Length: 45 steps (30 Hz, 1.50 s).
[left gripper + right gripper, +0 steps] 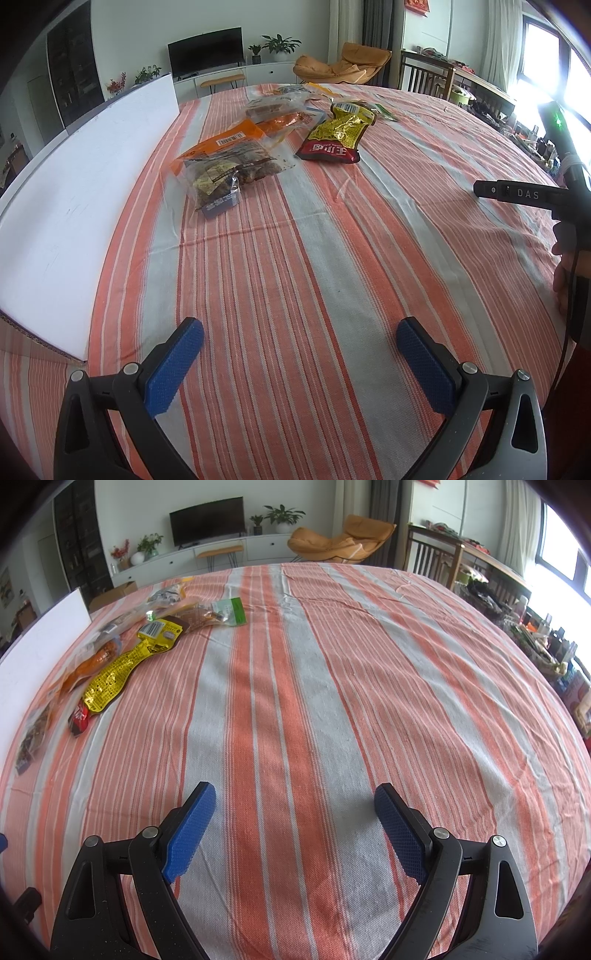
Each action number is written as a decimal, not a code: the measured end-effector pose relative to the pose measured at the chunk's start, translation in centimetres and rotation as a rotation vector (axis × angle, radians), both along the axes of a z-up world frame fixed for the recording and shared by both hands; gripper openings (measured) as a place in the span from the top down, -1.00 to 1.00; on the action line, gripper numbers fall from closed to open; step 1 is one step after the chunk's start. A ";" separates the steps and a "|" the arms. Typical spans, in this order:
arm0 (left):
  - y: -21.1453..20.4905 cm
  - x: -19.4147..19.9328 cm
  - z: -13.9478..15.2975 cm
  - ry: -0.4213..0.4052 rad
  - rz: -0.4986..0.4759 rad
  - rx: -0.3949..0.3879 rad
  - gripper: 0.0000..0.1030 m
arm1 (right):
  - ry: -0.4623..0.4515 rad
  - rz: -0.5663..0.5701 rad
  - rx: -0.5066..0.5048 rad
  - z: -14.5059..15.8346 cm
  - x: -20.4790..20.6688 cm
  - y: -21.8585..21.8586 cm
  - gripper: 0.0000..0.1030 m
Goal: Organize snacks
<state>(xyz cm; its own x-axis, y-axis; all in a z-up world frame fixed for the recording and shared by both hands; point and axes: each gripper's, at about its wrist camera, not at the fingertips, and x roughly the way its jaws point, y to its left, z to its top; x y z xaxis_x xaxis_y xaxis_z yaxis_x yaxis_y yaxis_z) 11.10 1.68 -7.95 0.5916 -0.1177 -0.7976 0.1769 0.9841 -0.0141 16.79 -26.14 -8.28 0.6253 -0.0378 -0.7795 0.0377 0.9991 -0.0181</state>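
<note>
**Both grippers empty, snacks not yet sorted**

The left gripper [300, 363] hovers low over the striped tablecloth [332, 258] with its blue pads wide apart and nothing between them. The right gripper [294, 829] is the same: spread wide, empty, above bare cloth.

Ahead of the left gripper, well apart from it, lie the snacks in a loose scatter. Nearest is a clear bag with an orange top [225, 166], holding dark pieces. Just beyond and to its right sits a yellow and red packet [338, 134]. Behind these, more packets [280, 105] overlap in a small heap; their kinds are hard to tell. A white board [74, 192] stands along the left edge of the table, near the bags.

From the right wrist view, the same packets sit far off to the left, so the left gripper is the better placed.

By the look of it, the task is at its start: nothing is gripped and no tidy group shows. All of the sorting appears left to do.
</note>
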 end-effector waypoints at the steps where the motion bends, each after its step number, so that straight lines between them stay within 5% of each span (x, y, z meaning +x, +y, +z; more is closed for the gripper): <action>1: 0.0 0.0 0.0 -0.001 0.001 0.000 -1.00 | 0.000 0.000 0.000 0.0 0.0 0.0 -0.74; 26: 0.0 0.0 0.0 -0.001 0.003 -0.002 -1.00 | 0.000 0.001 0.004 0.0 0.0 0.0 -0.76; 30: 0.3 0.6 0.3 0.060 -0.001 -0.014 -1.00 | 0.000 0.001 0.004 0.0 0.0 0.0 -0.76; 35: 3.5 4.4 2.2 0.156 0.086 -0.276 -0.99 | 0.000 0.001 0.004 0.0 0.0 0.0 -0.76; 41: 4.8 12.1 2.5 0.197 0.208 -0.280 -0.99 | 0.000 0.001 0.004 0.0 0.0 0.0 -0.76; 45: 5.2 16.1 1.3 0.224 0.323 -0.205 -0.99 | 0.000 0.001 0.004 0.0 0.0 0.0 -0.76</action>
<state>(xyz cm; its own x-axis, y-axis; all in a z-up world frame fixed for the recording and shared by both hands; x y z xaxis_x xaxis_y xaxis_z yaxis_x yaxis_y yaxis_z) 27.16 6.84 -6.62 0.4392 -0.1245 -0.8897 -0.1691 0.9612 -0.2180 16.76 -26.11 -8.25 0.6257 -0.0338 -0.7793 0.0367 0.9992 -0.0139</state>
